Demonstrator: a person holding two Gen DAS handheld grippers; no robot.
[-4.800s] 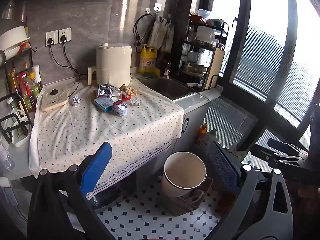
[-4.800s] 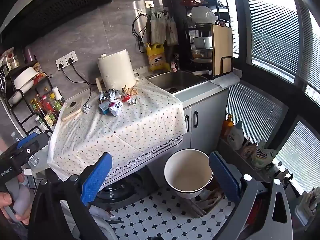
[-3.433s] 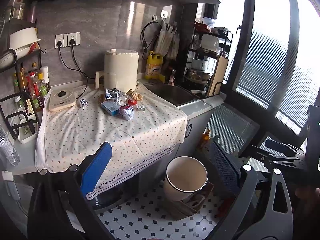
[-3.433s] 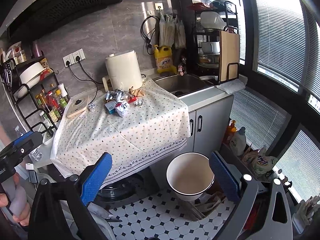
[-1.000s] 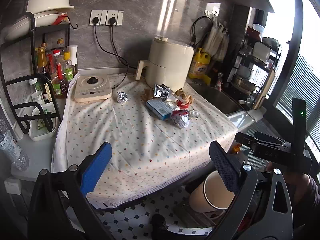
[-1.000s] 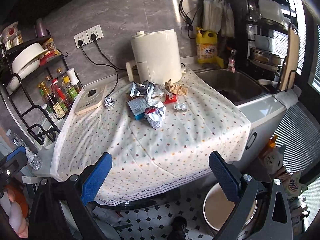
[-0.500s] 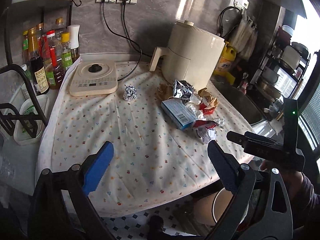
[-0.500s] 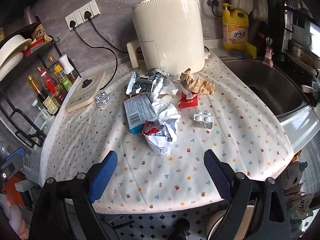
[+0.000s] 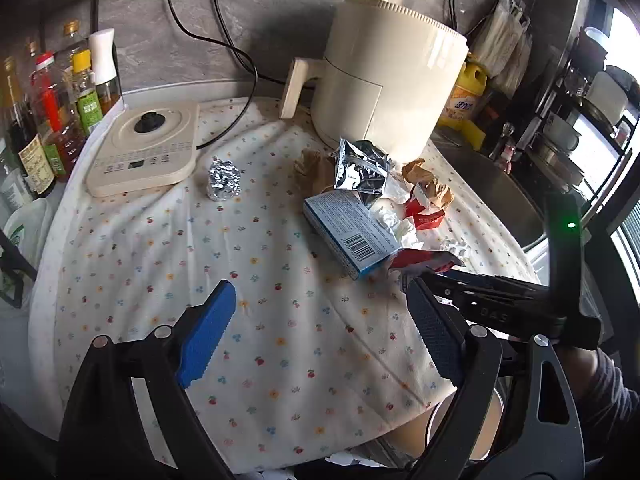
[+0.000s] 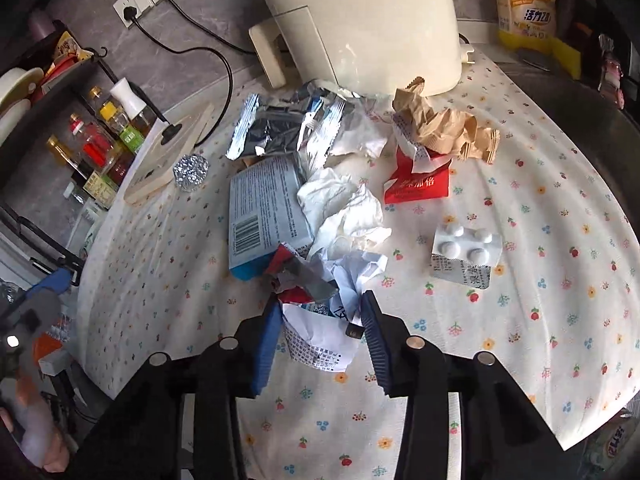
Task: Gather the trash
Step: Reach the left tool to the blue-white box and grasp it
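The right gripper [image 10: 320,334] is seen from its own wrist camera, tilted down over a flowered tablecloth [image 10: 540,320]. Its jaws are closing, and a crumpled white-and-red wrapper [image 10: 320,312] lies between the two blue pads [image 10: 266,340]. The pads stand at the wrapper's sides; whether they press on it yet cannot be told.

Just beyond the wrapper a loose heap of trash is spread: a crumpled white tissue [image 10: 340,208], a blue carton with a barcode [image 10: 264,212] to the left, a silver foil bag [image 10: 280,128] farther off, a red cigarette pack [image 10: 416,184], crumpled brown paper [image 10: 444,124] and, to the right, a pill blister pack [image 10: 464,248]. A foil ball [image 10: 191,172] sits apart at the far left, beside a flat cream cooker [image 10: 168,152]. A cream air fryer [image 10: 360,20] stands behind the heap.

In the left wrist view, the left gripper [image 9: 320,328] hangs over bare cloth near the table's front edge, its jaws wide but closing slightly, with nothing between them. A cream bin [image 9: 460,436] shows partly below the table's near right edge.

The step in hand appears to be the first pick: the wrapper is being seized. The next move would call for a firm squeeze, a lift clear of the neighbouring tissue and carton, then carriage to the bin. The left gripper seems best placed for the carton or foil ball.
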